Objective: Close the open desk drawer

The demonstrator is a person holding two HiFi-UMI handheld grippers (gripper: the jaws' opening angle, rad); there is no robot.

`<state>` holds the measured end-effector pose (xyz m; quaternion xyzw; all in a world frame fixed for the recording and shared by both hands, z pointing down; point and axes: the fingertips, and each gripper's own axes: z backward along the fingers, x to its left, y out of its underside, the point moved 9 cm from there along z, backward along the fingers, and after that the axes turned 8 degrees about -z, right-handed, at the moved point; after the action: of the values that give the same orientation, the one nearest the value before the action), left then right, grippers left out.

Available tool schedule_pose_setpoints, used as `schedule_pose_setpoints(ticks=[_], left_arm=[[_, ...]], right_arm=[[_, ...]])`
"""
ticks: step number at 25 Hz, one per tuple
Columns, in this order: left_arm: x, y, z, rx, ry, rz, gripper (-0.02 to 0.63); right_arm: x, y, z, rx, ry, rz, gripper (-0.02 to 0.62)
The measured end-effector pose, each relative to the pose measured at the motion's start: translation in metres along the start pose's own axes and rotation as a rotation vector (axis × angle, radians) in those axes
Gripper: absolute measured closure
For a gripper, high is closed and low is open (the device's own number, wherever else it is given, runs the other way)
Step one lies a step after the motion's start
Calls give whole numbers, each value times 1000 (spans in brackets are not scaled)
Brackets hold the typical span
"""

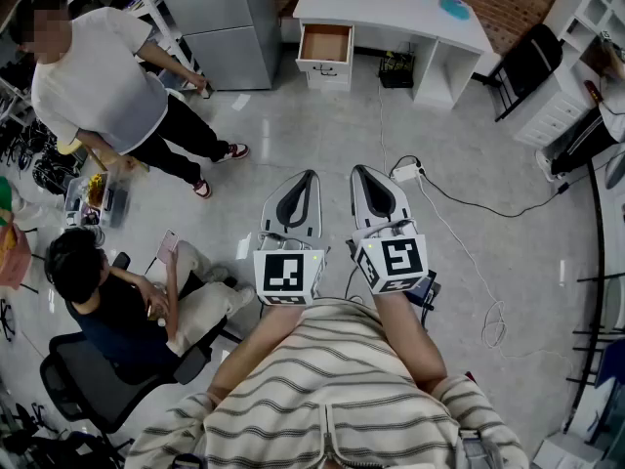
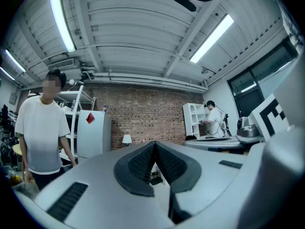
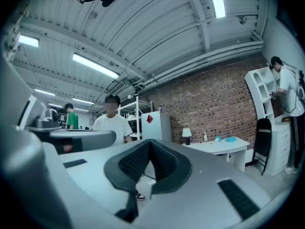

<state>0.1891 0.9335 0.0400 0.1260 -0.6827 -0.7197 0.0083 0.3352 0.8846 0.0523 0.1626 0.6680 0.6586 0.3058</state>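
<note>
A white desk (image 1: 391, 13) stands against the brick wall at the far end of the room. Its top left drawer (image 1: 324, 45) is pulled out, showing a bare wooden bottom. Both grippers are held level in front of the person, far short of the desk. My left gripper (image 1: 306, 179) is shut with nothing in it, its pads (image 2: 143, 163) meeting at the tips. My right gripper (image 1: 363, 174) is shut and empty too, pads (image 3: 136, 161) together. The desk (image 3: 221, 146) shows at the right of the right gripper view.
A standing person in a white shirt (image 1: 107, 86) is at the left, and a seated person (image 1: 127, 301) on a black chair below. A power strip (image 1: 405, 172) with a cable (image 1: 469, 203) lies on the floor ahead. A grey cabinet (image 1: 220, 18) stands beside the desk. A black folding chair (image 1: 527, 66) stands right.
</note>
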Motion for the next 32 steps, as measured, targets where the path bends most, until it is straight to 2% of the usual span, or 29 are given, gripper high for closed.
schedule_pose_setpoints(ticks=[13, 19, 28, 32], left_arm=[[20, 6, 1, -19, 14, 5, 600], [41, 18, 2, -18, 18, 26, 600], [78, 35, 11, -40, 31, 61, 600], [91, 41, 17, -45, 32, 68, 600]], right_arm=[[13, 6, -11, -4, 1, 15, 586], [25, 14, -24, -12, 1, -22, 584], [52, 24, -43, -27, 39, -12, 584], [70, 28, -47, -27, 24, 8, 584]])
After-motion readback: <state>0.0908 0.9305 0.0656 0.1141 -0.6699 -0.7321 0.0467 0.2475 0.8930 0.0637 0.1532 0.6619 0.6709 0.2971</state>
